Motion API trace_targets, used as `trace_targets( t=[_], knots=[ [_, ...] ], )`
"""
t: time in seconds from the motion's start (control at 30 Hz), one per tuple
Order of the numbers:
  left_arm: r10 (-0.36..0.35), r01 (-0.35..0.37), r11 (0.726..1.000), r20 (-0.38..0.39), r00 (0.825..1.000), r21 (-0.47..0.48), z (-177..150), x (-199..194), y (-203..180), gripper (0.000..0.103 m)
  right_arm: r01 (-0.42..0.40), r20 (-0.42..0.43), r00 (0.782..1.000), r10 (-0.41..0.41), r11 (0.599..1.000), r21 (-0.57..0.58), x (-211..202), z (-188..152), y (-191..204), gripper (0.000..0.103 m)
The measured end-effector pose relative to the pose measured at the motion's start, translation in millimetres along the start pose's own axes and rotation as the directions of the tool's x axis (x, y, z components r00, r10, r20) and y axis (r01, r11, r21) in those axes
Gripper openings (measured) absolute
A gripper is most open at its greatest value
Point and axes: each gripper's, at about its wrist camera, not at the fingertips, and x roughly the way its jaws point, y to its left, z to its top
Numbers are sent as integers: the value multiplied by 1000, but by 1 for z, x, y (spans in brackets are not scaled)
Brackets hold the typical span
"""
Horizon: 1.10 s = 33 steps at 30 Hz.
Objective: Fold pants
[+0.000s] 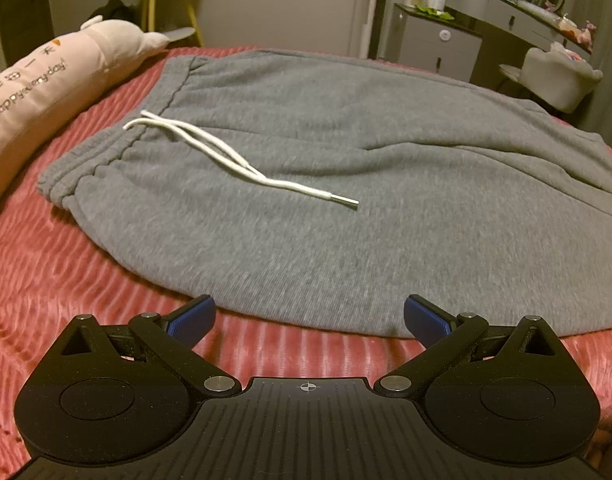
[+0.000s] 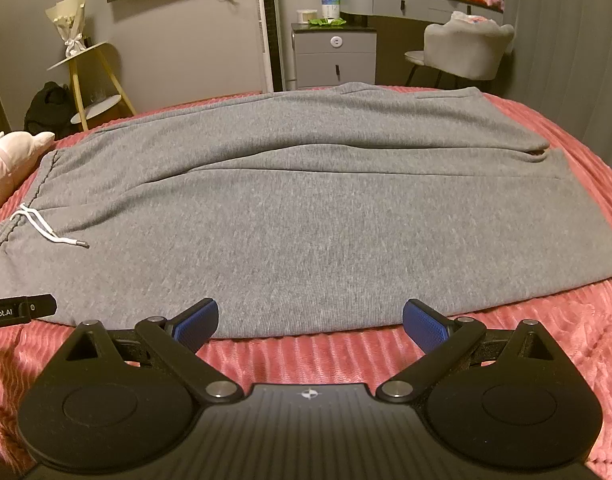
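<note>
The gray pants (image 1: 346, 184) lie spread flat on a bed covered by a ribbed pink blanket (image 1: 66, 280), directly ahead of both tools. The left tool (image 1: 309, 316) has its blue-padded fingers (image 1: 194, 318) wide apart and grips nothing; the near edge of the pants runs just beyond the fingertips, crossing the gap between them, and whether the pads touch the cloth cannot be told. Ahead and to the left of this tool sits the elastic waistband (image 1: 106, 152), with a white drawstring (image 1: 226, 156) trailing from it across the fabric toward the middle, its metal tip pointing right. Farther left, beyond the waistband, a pink plush pillow (image 1: 38, 84) rests on the blanket.

The right tool (image 2: 311, 322) is likewise spread, empty, with the near leg's edge just past its fingertips. From here the pants (image 2: 326, 216) stretch across the whole width ahead: waistband far to the left, the two leg hems ahead to the right, the farther leg lying beyond the near one with a fold line between them. Part of the left tool's body shows low at the left edge of the right wrist view.
</note>
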Motion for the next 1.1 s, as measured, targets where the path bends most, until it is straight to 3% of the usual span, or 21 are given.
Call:
trace_targets(
  t=[1.1],
  knots=[
    [13,-13,1000,-9,1000,24,5,4,-4,103,-17,-7,1000,17,999,33,1,1,-5,99]
  ],
)
